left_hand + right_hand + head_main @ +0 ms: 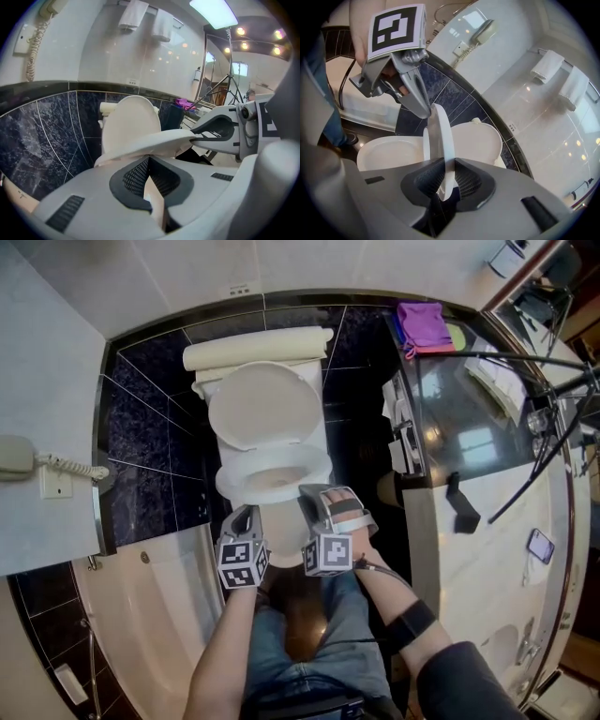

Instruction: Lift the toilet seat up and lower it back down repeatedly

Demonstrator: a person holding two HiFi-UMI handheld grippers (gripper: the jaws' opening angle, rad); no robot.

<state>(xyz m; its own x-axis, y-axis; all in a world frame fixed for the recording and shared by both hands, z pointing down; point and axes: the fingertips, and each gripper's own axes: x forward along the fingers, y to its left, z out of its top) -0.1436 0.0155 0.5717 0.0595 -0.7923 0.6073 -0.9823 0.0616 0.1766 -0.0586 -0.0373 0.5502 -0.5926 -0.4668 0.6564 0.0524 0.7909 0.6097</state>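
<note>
**Risk at the bowl (pixel 370 152).** It lies below and beyond the right gripper (pixel 445 176), uncovered. If the hold fails now, the toilet seat (pixel 442 136) would likely drop onto that rim and slam. The probable cause is that the hold takes only the thin front edge, and the surface looks smooth and glossy.

**Risk at the lid (pixel 131 122).** It stands upright straight ahead of both tools, past the seat. An overdriven lift could knock the seat against it.

**Risk at the seat.** It appears to pivot at its far end, so its rim must travel on an arc. A hand pulling in a straight line would probably drag the rim out from between the pads, or twist it.

**Seat position.** The seat is partly raised, between bowl and lid. Its front rim runs in between the right gripper's jaws, which pinch it with one pad on each face. The rest reaches away from that tool towards the lid.

**Left gripper (pixel 149 161).** Its jaws are pressed together at the tips and hold nothing I can identify. The seat's rim passes just above and ahead of them. I cannot tell whether the tips touch the rim or sit just beside it. A nudge from this tool could also loosen the other's hold.
</note>
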